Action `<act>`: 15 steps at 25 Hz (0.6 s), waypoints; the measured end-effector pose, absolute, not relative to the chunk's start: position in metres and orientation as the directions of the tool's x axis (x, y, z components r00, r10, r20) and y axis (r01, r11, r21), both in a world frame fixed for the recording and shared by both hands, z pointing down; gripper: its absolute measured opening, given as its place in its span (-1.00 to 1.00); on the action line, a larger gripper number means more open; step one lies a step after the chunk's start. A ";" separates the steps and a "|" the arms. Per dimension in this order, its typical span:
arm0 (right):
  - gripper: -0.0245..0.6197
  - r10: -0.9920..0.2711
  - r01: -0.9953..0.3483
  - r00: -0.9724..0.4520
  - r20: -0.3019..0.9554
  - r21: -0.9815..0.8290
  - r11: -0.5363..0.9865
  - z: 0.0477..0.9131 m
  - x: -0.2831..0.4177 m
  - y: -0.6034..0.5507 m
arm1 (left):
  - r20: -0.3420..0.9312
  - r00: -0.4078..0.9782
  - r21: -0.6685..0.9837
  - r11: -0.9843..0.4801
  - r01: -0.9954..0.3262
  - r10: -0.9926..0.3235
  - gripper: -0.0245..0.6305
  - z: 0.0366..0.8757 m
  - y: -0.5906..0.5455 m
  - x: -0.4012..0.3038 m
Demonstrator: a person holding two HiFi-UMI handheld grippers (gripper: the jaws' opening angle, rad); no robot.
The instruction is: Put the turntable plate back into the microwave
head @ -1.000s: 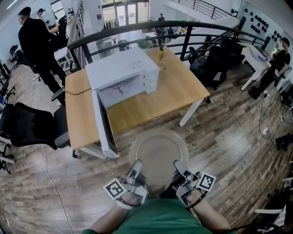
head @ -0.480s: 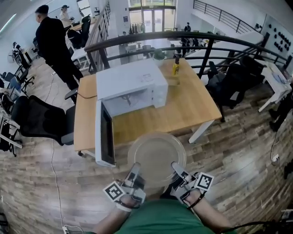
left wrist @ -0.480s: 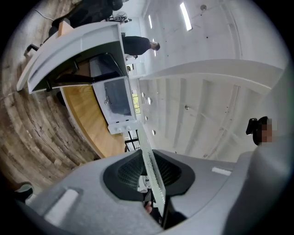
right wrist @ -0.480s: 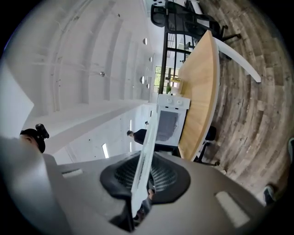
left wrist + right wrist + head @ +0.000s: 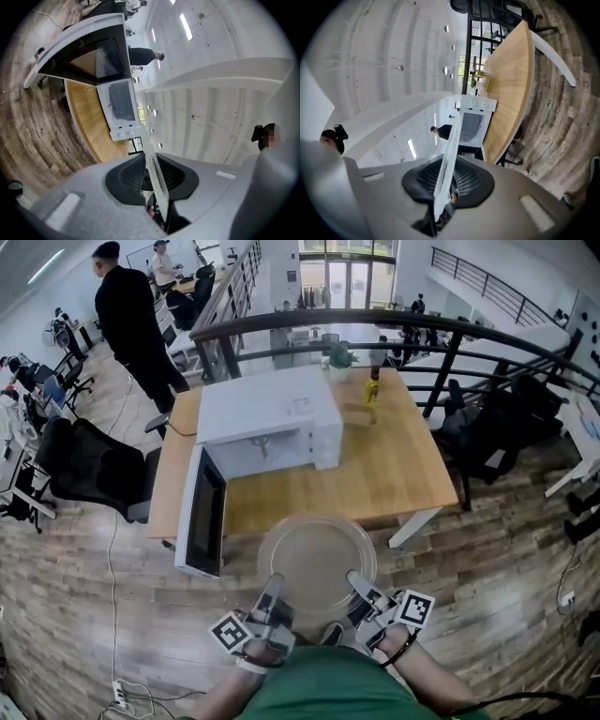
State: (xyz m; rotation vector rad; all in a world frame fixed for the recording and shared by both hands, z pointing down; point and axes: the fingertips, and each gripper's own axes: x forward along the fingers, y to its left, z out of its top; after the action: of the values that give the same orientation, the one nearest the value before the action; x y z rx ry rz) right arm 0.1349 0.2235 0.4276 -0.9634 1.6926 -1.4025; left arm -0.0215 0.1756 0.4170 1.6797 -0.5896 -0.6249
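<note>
Green shirt front (image 5: 328,690) of the person at the near edge, both forearms reaching out. Left gripper (image 5: 270,592), with its marker cube (image 5: 232,631), has its jaws clamped on the near-left rim of the clear round glass turntable plate (image 5: 317,559). The left gripper view shows the glass edge-on, pinched between the two dark pads. Right gripper (image 5: 358,585), with its marker cube (image 5: 417,608), is the same: jaws closed on the near-right rim, glass edge seated between the pads in the right gripper view.

Plate held about level between the two grippers, over the grey-brown wood plank floor (image 5: 487,568), at the near edge of the light wooden table (image 5: 384,474). Its far rim overlaps the table edge in the head view. Plate not in the oven yet.

Just left of the plate, the black-windowed microwave door (image 5: 202,512) hangs wide open, sticking out past the table's near edge. Farther, the white microwave (image 5: 267,404) sits on the table's left half, cavity facing near.

Beyond it at the far table edge are a yellow bottle (image 5: 372,387) and a small potted plant (image 5: 339,357). Black office chair (image 5: 89,470) left of the table. Black curved metal railing (image 5: 450,329) behind the table. Far left, a person in black clothes (image 5: 131,310) stands.
</note>
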 end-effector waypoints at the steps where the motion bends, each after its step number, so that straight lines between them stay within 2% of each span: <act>1: -0.78 -0.882 -0.094 -0.465 -0.072 -0.987 0.130 0.428 0.139 0.221 | -0.089 0.722 0.981 -0.185 -0.054 -0.686 -0.72 0.417 0.175 -0.018; 15: -0.78 -0.818 -0.064 -0.572 -0.056 -0.992 0.113 0.447 0.140 0.149 | -0.064 0.633 0.983 -0.156 -0.092 -0.771 -0.72 0.437 0.122 -0.022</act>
State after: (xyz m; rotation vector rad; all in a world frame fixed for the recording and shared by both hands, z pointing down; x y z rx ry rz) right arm 0.1400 0.1487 0.4468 -0.8620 1.7592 -1.5185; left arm -0.0223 0.1216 0.4371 1.6418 -0.7230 -0.6969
